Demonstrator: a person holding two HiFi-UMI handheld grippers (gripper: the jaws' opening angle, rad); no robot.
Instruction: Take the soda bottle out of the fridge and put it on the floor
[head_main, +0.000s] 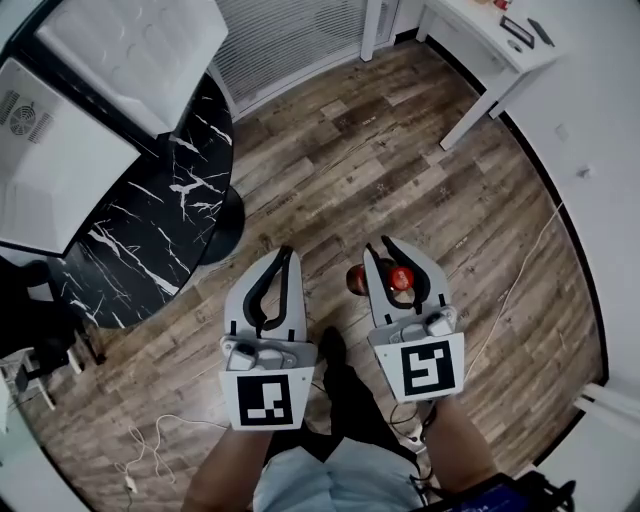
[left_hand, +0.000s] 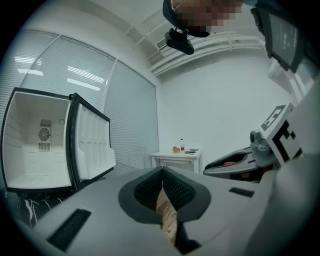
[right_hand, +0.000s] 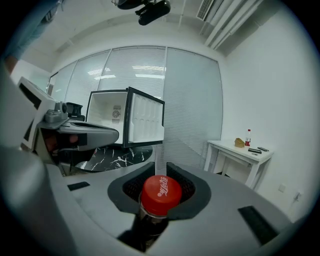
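Right gripper (right_hand: 160, 172) is clamped on the soda bottle (right_hand: 161, 195), pinching the neck just under the cap, so the whole weight hangs from that one narrow spot. That's my main worry. If the pads give a little, the bottle slides down until the cap catches on them, or it swings and lands crooked. It's hanging over the wood floor (head_main: 380, 160) right in front of the person's shoe (head_main: 332, 345). I can't tell whether the base is touching down yet. Letting go while it's tilted or too high probably means it tips and rolls, and a fizzy drink won't like the knock.

Left gripper (left_hand: 162, 170) is closed with nothing in it, just beside the right one, so it wouldn't catch anything. There's a white cable (head_main: 150, 440) on the floor off to the left, well apart from the drop spot. Further back the fridge (left_hand: 40, 145) stands with its door open and looks empty.

The bottle itself has a bright red screw cap with white script and a dark drink inside. From the head view the body looks slim, so it'll be top-heavy in the grip.
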